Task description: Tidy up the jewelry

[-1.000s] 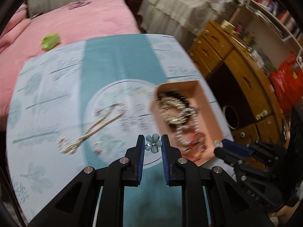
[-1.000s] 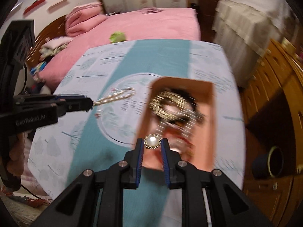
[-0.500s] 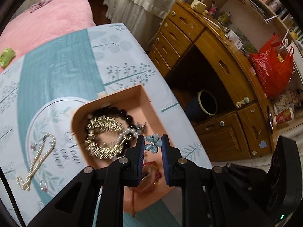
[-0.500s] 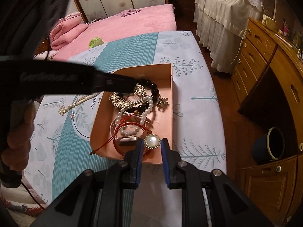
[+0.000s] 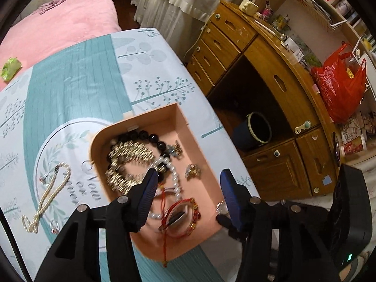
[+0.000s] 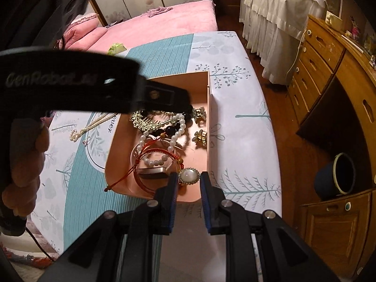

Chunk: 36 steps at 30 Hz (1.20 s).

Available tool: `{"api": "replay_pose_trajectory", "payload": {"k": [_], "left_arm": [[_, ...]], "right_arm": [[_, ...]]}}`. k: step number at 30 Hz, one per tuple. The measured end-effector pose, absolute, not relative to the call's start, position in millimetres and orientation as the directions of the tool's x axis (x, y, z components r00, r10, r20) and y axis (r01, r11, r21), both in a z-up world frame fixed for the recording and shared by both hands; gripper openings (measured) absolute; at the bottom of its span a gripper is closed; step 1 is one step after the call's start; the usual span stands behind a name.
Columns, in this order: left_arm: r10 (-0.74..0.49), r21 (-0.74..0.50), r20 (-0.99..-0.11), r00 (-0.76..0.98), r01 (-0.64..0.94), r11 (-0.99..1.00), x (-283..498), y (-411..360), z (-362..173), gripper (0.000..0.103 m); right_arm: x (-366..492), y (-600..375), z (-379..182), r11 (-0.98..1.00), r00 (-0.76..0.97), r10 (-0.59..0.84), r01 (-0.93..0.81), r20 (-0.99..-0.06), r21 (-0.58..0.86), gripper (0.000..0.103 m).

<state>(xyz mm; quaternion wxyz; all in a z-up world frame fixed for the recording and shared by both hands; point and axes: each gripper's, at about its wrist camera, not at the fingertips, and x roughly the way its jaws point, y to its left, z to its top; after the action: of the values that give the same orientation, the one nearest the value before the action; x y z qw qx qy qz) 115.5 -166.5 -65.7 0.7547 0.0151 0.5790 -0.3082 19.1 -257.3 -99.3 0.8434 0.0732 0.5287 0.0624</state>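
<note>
Pink-orange jewelry box point(image 5: 181, 119) sits open-topped on the teal and white leaf-print tablecloth point(image 5: 77, 80), long axis running from 12 toward 6 o'clock in the right wrist view point(image 6: 208, 108). Walls plain, corners rounded at the near end.

Contents, big to small:
- gold filigree hair comb point(image 5: 128, 162) heaped at 10 o'clock inside the box, lying over the black bead bracelet point(image 5: 150, 137), which curves along the far end
- white pearl strand point(image 5: 172, 176) snaking down the middle, crossing the black beads
- red cord bracelet point(image 6: 159, 151) at the near end, its tail hanging over the box's left wall onto the cloth; a small metallic bar point(image 6: 154, 172) lies inside its loop
- blue flower clip point(image 5: 174, 149) at 1 o'clock of the pile, flat on the box floor
- small gold flower clip point(image 5: 192, 171) just below it, apart from the pearls, near the right wall

Outside the box: gold rope chain point(image 5: 47, 195) at 9 o'clock on the cloth's round printed emblem, well apart from the box, with two small rings point(image 5: 53, 225) close by it.

Left gripper point(image 5: 188, 191): jaws wide apart, nothing between them, hovering over the near half of the box.

Right gripper point(image 6: 189, 182): jaws drawn in on the pearl brooch point(image 6: 189, 175), a round white stone with a gold sparkly rim, held over the box's near right corner at 6 o'clock.
</note>
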Motion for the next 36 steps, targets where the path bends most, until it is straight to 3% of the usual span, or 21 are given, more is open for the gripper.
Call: {"api": "replay_pose_trajectory", "payload": {"k": [9, 13, 24, 36], "left_arm": [[-0.42, -0.309, -0.891, 0.172, 0.448, 0.839, 99.3, -123.7, -58.2, 0.055], [-0.416, -0.307, -0.888, 0.195, 0.423, 0.853, 93.5, -102.4, -53.2, 0.063], [-0.382, -0.294, -0.893, 0.236, 0.336, 0.895, 78.7, -44.3, -49.6, 0.064], [-0.272, -0.23, -0.931, 0.245, 0.188, 0.955, 52.4, 46.1, -65.7, 0.065]], "right_arm": [[25.9, -260.9, -100.1, 0.974, 0.413, 0.205, 0.002, -0.887, 0.226, 0.019], [28.8, -257.6, -99.5, 0.972, 0.415, 0.21, 0.009, -0.885, 0.235, 0.019], [26.1, -246.7, -95.1, 0.978, 0.4, 0.183, 0.016, -0.898, 0.207, 0.019], [33.8, -186.2, -69.5, 0.967, 0.412, 0.256, -0.101, -0.875, 0.235, 0.019]]}}
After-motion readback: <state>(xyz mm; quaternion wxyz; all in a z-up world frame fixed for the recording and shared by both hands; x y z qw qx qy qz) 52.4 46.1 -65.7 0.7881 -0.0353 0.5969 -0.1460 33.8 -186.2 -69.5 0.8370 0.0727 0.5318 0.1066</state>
